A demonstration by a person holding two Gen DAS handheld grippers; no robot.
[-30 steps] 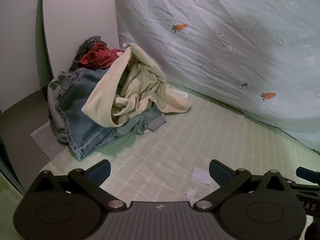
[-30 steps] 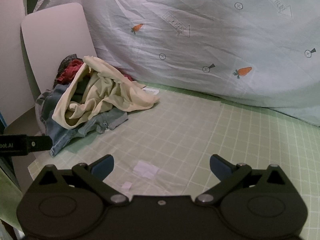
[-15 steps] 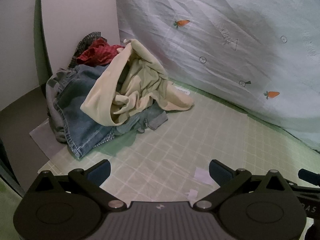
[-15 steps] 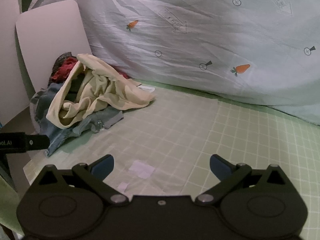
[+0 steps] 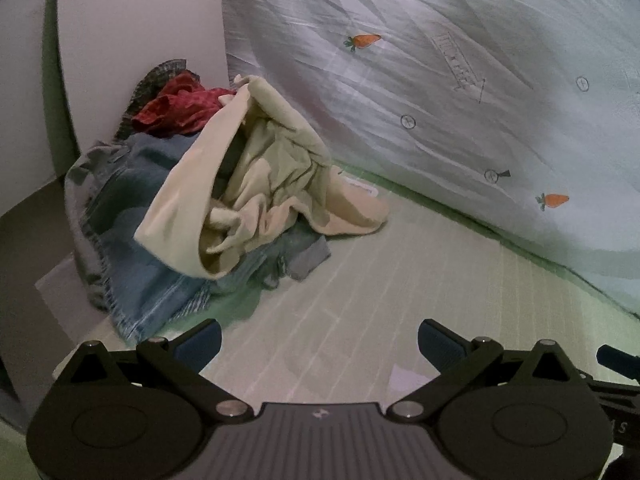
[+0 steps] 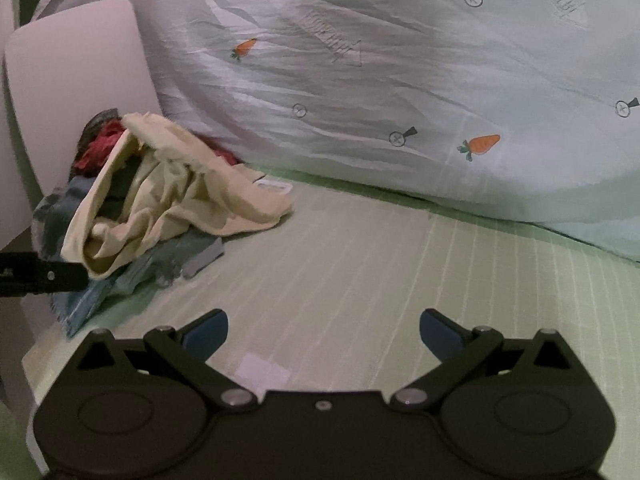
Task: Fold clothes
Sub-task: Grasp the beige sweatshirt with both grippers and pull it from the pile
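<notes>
- So, your left gripper (image 5: 319, 338) and right gripper (image 6: 323, 330) both sit with fingers spread wide, holding nothing, low over the green mat (image 6: 360, 264).
- Clothes pile (image 5: 208, 208) lies at the mat's far-left corner, against the white board (image 5: 132, 40) and near the carrot sheet (image 6: 400, 80); well apart from both grippers.
- Cream top (image 5: 264, 184) is on top of the pile: looks soft, light, floppy, crumpled. It should lift easily but will drape and bunch, so pinch a hem or the thick folded edge facing you, not the loose middle.
- Denim (image 5: 132, 240) underneath looks heavier and stiffer; its frayed hem hangs toward you. It may drag along if you grab deep.
- Red cloth (image 5: 176, 108) is at the back, partly buried; leave it for later.
- Bare mat in front of you looks like enough room to spread the top out.
</notes>
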